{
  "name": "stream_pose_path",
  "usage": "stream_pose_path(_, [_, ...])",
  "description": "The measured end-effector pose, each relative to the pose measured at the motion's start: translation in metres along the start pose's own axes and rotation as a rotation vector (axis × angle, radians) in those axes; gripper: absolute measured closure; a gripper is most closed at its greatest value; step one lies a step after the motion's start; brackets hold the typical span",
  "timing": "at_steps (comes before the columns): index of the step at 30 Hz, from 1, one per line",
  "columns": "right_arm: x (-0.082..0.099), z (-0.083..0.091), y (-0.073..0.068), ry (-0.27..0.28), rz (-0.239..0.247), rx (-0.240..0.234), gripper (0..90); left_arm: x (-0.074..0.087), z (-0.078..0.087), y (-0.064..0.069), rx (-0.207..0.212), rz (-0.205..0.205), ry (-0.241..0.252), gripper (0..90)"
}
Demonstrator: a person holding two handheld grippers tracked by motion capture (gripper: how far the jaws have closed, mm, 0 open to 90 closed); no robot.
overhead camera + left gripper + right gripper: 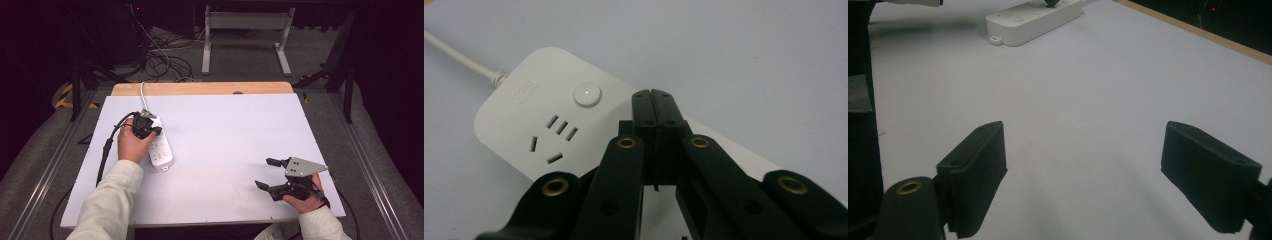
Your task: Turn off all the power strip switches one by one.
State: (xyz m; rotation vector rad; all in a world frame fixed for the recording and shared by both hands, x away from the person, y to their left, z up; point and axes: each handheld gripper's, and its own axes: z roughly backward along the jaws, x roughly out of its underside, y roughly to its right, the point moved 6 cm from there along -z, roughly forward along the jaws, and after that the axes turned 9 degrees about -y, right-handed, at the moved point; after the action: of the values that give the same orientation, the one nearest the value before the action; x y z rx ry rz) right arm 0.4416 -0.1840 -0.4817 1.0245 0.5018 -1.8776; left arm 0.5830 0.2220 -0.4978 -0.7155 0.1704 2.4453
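The left tool [652,95] is being held with its jaws pressed fully together, nothing between them, tips hovering over or touching the strip [539,125] just beside its round switch [587,94]; whether contact is being made cannot be told. In the high view the strip [161,150] is lying flat on the white worktop [240,135] under the left tool [145,126], its cord [142,95] trailing away from the tool toward the far edge.

The right tool [265,173] is being held well apart from the strip, jaws spread wide and empty; in its own view the pads [979,160] are standing apart over bare worktop.

The strip is being judged a stiff, light plastic shell with smooth, somewhat slippery faces. It is likely to slide under a sideways push, and the cord is likely to be dragging against any lift. The long side walls are being judged the best place for a grip, across the narrow width near the middle. For the switch, a straight downward press with the closed tips is being favoured, since the body is lying flat and is unlikely to tip.
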Motion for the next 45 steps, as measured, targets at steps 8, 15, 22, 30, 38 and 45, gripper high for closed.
stream_pose_path(8, [0.0, 0.0, 0.0, 0.0, 0.0, 0.0, 18.9, 0.0, 0.0, 0.0, 0.009, 0.016, -0.002, 90.0])
stream_pose_path(15, [0.0, 0.001, 0.0, 0.001, 0.001, 0.001, 18.9, 0.0, -0.001, 0.002, -0.013, 0.0, -0.014, 90.0])
stream_pose_path(22, [0.0, 0.001, 0.0, 0.004, -0.001, 0.001, 18.8, -0.006, 0.007, -0.004, -0.019, 0.041, 0.037, 90.0])
stream_pose_path(30, [0.0, 0.0, 0.001, -0.001, -0.003, 0.001, 18.6, -0.026, 0.022, -0.009, -0.038, 0.021, 0.089, 90.0])
stream_pose_path(38, [0.0, 0.0, 0.001, 0.001, -0.005, 0.0, 18.6, -0.023, 0.015, -0.022, -0.041, 0.054, 0.071, 90.0])
stream_pose_path(45, [0.001, -0.001, 0.001, -0.002, -0.007, 0.001, 18.4, -0.018, 0.002, -0.029, -0.043, 0.057, 0.04, 90.0])
